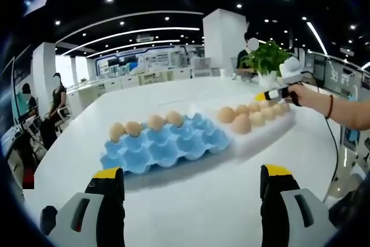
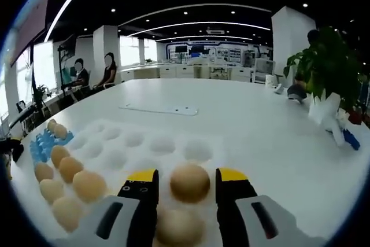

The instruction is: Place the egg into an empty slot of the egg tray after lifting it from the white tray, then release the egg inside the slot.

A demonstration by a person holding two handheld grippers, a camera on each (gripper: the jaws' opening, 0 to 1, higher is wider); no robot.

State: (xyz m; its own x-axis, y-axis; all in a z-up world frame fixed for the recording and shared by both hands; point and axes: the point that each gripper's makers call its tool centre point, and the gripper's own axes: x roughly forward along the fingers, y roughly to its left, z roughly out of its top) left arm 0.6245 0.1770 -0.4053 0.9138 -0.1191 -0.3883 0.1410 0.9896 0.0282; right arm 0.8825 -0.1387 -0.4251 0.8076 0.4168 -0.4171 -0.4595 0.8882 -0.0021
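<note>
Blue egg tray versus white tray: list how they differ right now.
The blue egg tray is blue with deep peaked cups; the white tray is white with shallow round dimples. The blue egg tray has eggs along its far row alone, nearer cups empty; the white tray carries more eggs, bunched together. The right hand-held gripper straddles an egg on the white tray; none reaches the blue one. Both rest on the white table.

A wide white table [image 2: 243, 120] carries a potted green plant [image 1: 267, 57] in a white pot. A flat clear strip [image 2: 159, 109] lies on the table farther back. Two people [image 2: 92, 73] sit at its far left edge.
</note>
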